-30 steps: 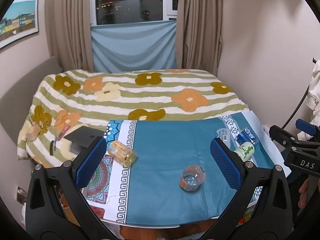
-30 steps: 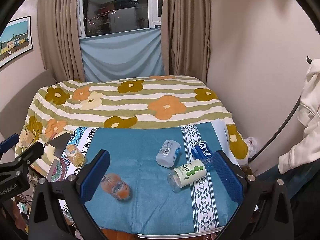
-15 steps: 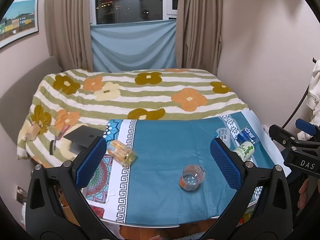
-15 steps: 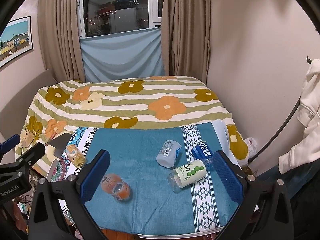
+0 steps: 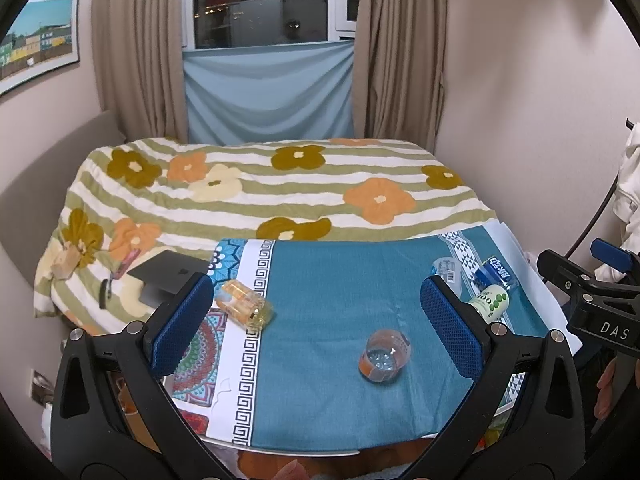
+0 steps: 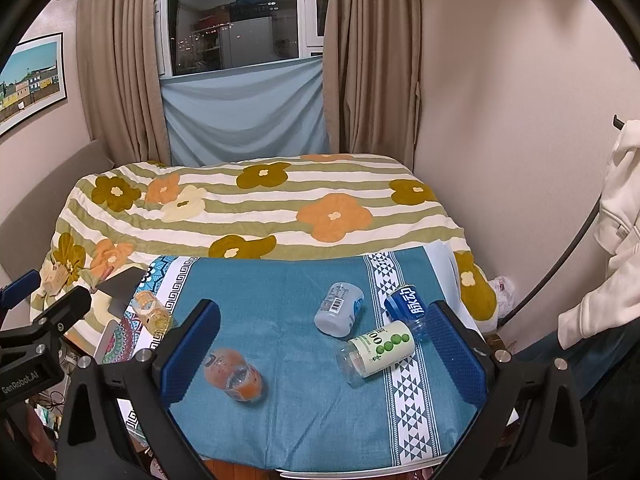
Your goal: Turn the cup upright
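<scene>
On the cloth-covered table (image 6: pixel 304 432) before me, five containers lie on their sides: one cup (image 6: pixel 234 374) nearest my left, another cup (image 6: pixel 151 312) farther left at the cloth's edge, and a bottle (image 6: pixel 339 309), a can (image 6: pixel 407 307) and a labelled cup (image 6: pixel 376 351) grouped on my right. Behind the table lies the bed (image 6: pixel 256 208); a laptop (image 5: pixel 170 276) rests on its near left corner.

Even indoor light, fisheye-warped edges
</scene>
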{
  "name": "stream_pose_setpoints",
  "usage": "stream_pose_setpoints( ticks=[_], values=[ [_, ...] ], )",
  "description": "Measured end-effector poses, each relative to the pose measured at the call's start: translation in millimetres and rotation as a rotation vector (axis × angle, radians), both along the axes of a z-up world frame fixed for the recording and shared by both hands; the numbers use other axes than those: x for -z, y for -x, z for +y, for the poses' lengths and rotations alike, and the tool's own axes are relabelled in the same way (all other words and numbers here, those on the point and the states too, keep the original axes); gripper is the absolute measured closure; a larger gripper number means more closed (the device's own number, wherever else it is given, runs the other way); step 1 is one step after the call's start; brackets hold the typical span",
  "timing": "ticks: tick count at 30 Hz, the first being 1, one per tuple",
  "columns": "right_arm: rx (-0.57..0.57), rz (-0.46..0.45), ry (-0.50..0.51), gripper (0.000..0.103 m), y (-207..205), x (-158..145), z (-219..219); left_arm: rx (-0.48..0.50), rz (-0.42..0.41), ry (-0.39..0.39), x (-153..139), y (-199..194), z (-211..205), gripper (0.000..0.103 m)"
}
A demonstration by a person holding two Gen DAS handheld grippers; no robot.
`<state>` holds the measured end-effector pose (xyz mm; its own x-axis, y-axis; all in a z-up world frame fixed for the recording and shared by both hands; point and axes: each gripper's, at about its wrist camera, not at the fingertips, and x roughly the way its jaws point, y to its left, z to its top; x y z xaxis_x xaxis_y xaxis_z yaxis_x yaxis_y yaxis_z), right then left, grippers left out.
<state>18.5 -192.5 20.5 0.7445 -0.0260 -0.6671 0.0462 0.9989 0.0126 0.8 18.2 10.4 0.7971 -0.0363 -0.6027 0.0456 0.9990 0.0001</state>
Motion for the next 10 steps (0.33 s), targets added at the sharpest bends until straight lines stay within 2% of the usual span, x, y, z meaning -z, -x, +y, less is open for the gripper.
stream_pose_setpoints(
  ticks=[10],
  values=[
    [0.001, 0.0, 0.0, 0.001, 0.8, 0.5, 0.0, -0.022, -0.017, -0.001, -2.0, -0.2, 1.2, 0.0]
  ],
)
